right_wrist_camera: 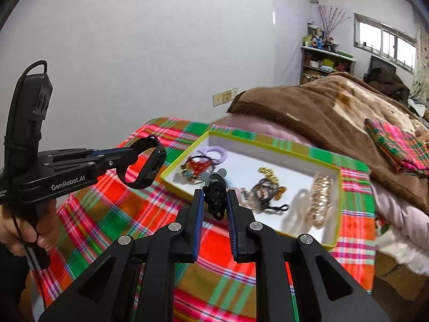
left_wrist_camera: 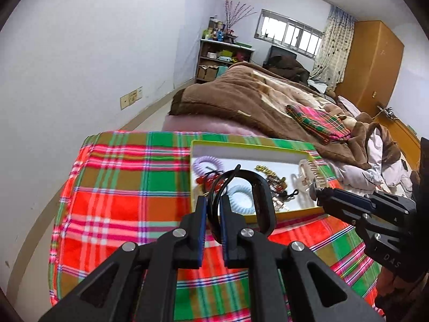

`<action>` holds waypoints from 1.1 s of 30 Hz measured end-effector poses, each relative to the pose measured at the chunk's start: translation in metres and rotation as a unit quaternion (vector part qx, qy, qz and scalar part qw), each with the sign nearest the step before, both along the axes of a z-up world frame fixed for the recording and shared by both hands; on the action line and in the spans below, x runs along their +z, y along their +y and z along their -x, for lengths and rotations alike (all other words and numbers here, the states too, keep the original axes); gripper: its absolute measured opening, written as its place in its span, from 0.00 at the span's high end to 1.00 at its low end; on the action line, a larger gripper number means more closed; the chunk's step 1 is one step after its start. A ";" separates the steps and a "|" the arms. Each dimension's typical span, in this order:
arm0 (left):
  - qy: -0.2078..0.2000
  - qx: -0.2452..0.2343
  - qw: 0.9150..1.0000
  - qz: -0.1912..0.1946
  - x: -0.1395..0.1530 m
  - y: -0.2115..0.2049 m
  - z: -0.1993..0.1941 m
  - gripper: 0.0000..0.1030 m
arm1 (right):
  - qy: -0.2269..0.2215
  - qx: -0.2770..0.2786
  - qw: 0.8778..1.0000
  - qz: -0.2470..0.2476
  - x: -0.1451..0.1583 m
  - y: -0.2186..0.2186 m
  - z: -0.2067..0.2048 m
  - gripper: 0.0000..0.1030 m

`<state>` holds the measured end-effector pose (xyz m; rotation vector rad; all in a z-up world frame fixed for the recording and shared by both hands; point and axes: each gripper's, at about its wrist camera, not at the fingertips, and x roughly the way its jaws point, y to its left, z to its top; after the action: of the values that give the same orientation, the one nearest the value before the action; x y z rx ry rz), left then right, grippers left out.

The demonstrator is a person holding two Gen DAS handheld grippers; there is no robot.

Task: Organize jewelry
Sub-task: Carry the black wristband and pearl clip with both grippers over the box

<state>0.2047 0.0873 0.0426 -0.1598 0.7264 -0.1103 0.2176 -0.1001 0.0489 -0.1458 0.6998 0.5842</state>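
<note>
A shallow white box with a yellow-green rim [left_wrist_camera: 249,146] [right_wrist_camera: 270,149] lies on the plaid cloth and holds hair ties, clips and beaded pieces. My left gripper [left_wrist_camera: 214,201] is shut on a black band-like loop [left_wrist_camera: 264,201] and holds it above the box's near edge; the gripper and loop show in the right wrist view [right_wrist_camera: 146,165] left of the box. My right gripper [right_wrist_camera: 214,197] is shut on a black coiled hair tie with grey mouse ears [right_wrist_camera: 214,187], just above the box's near rim. It shows at the right in the left wrist view [left_wrist_camera: 317,187].
The red-green plaid cloth [left_wrist_camera: 128,187] [right_wrist_camera: 112,214] covers the surface. Behind it lies a bed with a brown blanket [left_wrist_camera: 241,94] and a folded plaid cloth [left_wrist_camera: 319,119]. A white wall is at the left, shelves [left_wrist_camera: 222,56] and a wardrobe at the far end.
</note>
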 end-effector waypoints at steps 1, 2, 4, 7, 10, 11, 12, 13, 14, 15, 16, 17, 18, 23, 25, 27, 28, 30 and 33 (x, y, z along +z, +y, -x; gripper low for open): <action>0.000 -0.003 1.000 0.001 0.000 -0.002 -0.003 0.90 | -0.001 -0.003 1.000 0.000 0.001 -0.004 -0.003 0.83; -0.001 -0.006 1.000 0.001 0.000 -0.005 -0.006 0.90 | -0.002 -0.006 1.000 0.001 0.001 -0.006 -0.005 0.84; 0.000 -0.012 1.000 0.001 -0.001 -0.010 -0.012 0.90 | -0.002 -0.013 1.000 0.002 0.001 -0.011 -0.014 0.83; 0.006 -0.020 1.000 0.002 -0.004 -0.017 -0.024 0.90 | 0.002 -0.021 1.000 0.002 -0.001 -0.017 -0.029 0.83; 0.011 -0.027 1.000 0.001 -0.007 -0.024 -0.039 0.90 | 0.008 -0.028 1.000 0.007 -0.005 -0.020 -0.045 0.83; 0.013 -0.029 1.000 0.001 -0.007 -0.026 -0.046 0.90 | 0.010 -0.030 0.999 0.008 -0.006 -0.021 -0.048 0.83; 0.014 -0.031 0.999 0.002 -0.008 -0.029 -0.050 0.90 | 0.013 -0.032 0.999 0.011 -0.009 -0.021 -0.055 0.83; 0.015 -0.032 0.999 0.002 -0.009 -0.030 -0.056 0.90 | 0.015 -0.032 0.999 0.012 -0.010 -0.021 -0.057 0.83; 0.017 -0.033 0.999 0.001 -0.010 -0.032 -0.062 0.90 | 0.018 -0.035 0.999 0.015 -0.013 -0.021 -0.064 0.83; 0.019 -0.035 0.999 0.001 -0.011 -0.034 -0.066 0.90 | 0.020 -0.036 0.999 0.018 -0.015 -0.020 -0.069 0.83; 0.021 -0.037 0.999 0.002 -0.014 -0.035 -0.071 0.90 | 0.023 -0.038 0.999 0.020 -0.018 -0.020 -0.074 0.83; 0.025 -0.038 0.999 0.003 -0.016 -0.036 -0.076 0.90 | 0.026 -0.039 0.999 0.021 -0.020 -0.019 -0.078 0.83; 0.030 -0.039 0.999 0.004 -0.020 -0.036 -0.082 0.90 | 0.029 -0.041 0.999 0.022 -0.023 -0.018 -0.082 0.83; 0.048 -0.046 0.998 0.005 -0.037 -0.037 -0.102 0.90 | 0.046 -0.046 0.997 0.034 -0.039 -0.012 -0.103 0.83; 0.056 -0.049 0.997 0.007 -0.044 -0.036 -0.108 0.90 | 0.053 -0.047 0.997 0.038 -0.046 -0.010 -0.110 0.83; 0.064 -0.051 0.997 0.005 -0.050 -0.036 -0.113 0.90 | 0.060 -0.048 0.996 0.044 -0.053 -0.008 -0.115 0.83; 0.067 -0.053 0.996 0.005 -0.053 -0.037 -0.114 0.90 | 0.064 -0.049 0.996 0.046 -0.057 -0.008 -0.118 0.83; 0.073 -0.057 0.996 0.004 -0.057 -0.037 -0.117 0.90 | 0.070 -0.050 0.995 0.049 -0.062 -0.007 -0.121 0.83; 0.077 -0.059 0.995 0.001 -0.061 -0.038 -0.120 0.90 | 0.077 -0.052 0.994 0.049 -0.067 -0.008 -0.125 0.83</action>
<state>0.3245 0.0495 -0.0183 -0.1282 0.8906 -0.2137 0.3424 -0.1084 -0.0177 -0.1548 0.8815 0.4646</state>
